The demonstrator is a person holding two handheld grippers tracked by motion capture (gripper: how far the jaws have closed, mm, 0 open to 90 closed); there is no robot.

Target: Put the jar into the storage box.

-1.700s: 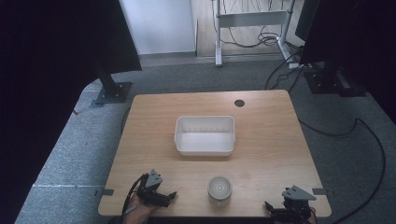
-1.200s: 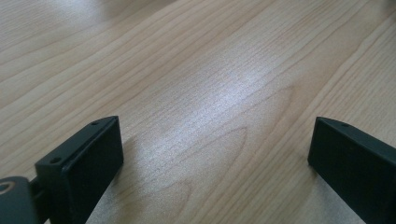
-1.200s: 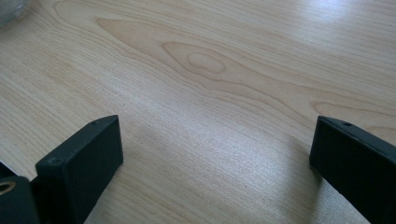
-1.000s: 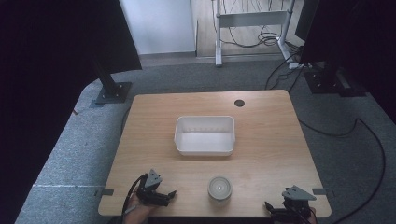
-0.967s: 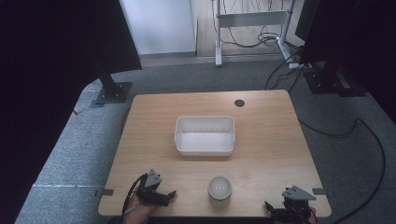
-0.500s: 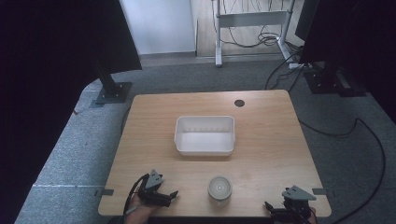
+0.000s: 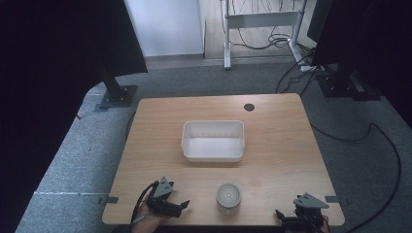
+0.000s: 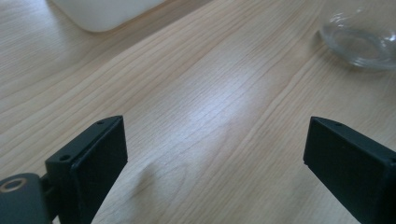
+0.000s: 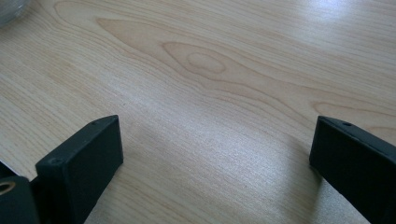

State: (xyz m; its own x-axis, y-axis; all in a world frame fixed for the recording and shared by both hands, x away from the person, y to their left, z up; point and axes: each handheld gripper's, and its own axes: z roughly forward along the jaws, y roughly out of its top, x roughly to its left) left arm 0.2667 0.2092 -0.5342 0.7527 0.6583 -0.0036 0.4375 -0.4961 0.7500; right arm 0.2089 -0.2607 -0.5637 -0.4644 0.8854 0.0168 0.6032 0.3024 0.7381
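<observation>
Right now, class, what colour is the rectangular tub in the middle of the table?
White, inside and out. The tub shows best in the high view.

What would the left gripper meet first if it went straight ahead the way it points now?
Probably bare table. The left gripper has its jaws wide apart, with the glass dish off to one side and the white bin to the other; depth is uncertain.

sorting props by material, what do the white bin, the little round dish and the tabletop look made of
White bin: likely plastic, matte and opaque, with thin moulded walls and rounded corners.
Round dish: looks like clear glass, see-through with bright glints; clear plastic is possible.
Tabletop: light wood or wood-look laminate, with printed-looking grain, knots and a soft sheen.
</observation>
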